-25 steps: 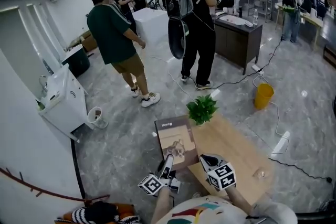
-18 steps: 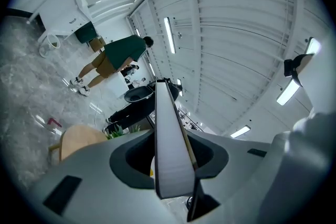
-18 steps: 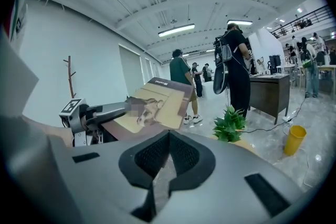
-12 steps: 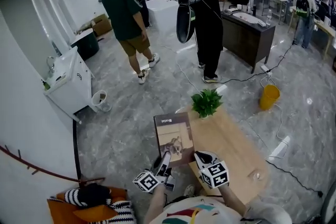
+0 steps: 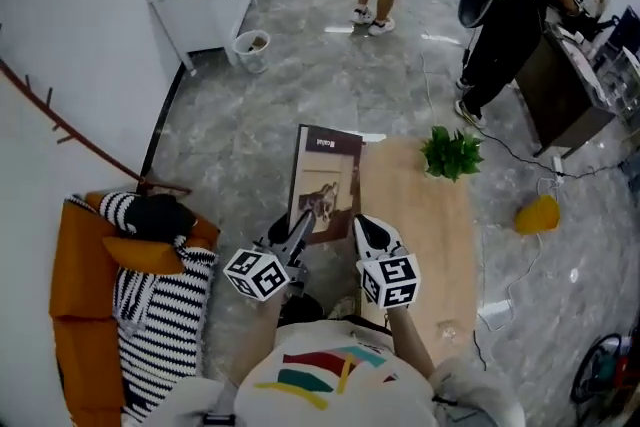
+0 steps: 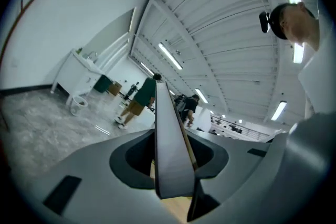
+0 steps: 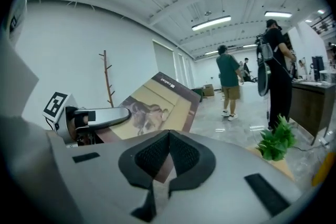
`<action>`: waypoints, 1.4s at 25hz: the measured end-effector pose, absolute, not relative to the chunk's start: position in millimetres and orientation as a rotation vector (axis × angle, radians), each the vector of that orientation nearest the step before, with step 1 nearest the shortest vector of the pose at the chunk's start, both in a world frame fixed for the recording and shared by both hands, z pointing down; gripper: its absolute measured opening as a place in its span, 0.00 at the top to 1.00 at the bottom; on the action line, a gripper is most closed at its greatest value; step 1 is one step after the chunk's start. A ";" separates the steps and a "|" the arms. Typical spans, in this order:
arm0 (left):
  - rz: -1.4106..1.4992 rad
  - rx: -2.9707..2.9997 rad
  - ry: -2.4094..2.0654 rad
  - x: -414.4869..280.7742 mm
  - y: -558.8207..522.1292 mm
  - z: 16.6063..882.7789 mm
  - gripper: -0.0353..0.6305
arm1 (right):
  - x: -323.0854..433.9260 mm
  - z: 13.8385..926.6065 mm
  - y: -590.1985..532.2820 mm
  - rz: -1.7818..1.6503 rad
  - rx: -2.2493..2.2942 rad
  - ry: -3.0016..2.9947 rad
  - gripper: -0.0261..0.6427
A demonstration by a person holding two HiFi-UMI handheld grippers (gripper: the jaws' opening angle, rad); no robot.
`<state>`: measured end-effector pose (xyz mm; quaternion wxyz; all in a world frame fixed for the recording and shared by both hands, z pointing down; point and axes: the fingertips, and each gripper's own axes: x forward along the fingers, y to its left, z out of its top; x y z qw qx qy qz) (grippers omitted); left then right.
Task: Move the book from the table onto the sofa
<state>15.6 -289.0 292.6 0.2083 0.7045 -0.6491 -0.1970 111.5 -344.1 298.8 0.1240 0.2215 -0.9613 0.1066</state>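
Clamping book's (image 5: 326, 177) near edge, left gripper (image 5: 297, 229) and right gripper (image 5: 361, 227) are both pinching it, jaws closed onto it; sofa (image 5: 72, 265) lying left of them.

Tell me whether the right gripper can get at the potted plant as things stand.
Probably not yet: the right gripper is shut on the book, shared with the left gripper. The potted plant stands beyond on the table, with bare tabletop between.

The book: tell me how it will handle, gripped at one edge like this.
The book looks stiff: gripped only at its near edge by the left gripper and right gripper, it juts out flat, no droop. It is thin for its breadth in the left gripper view, so probably light, yet apt to twist. Its cover looks smooth and may slip.
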 end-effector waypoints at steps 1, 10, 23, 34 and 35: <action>-0.521 1.926 -1.896 -1.8 -279.1 290.5 0.72 | 91.4 295.9 -335.6 0.272 0.579 -2.811 0.94; -0.429 1.524 -2.488 -134.6 -143.5 272.0 0.72 | -81.1 283.9 -207.9 0.045 -0.131 -2.839 0.94; -0.701 0.536 -2.845 -189.0 158.7 323.4 0.72 | -171.2 319.8 57.0 -0.123 -1.048 -2.524 0.94; -0.901 0.049 -2.835 -255.4 329.7 371.5 0.72 | -265.9 378.1 194.0 -0.145 -1.339 -2.236 0.94; -0.921 0.027 -2.839 -264.5 345.6 370.8 0.72 | -276.5 381.8 204.9 -0.136 -1.348 -2.219 0.94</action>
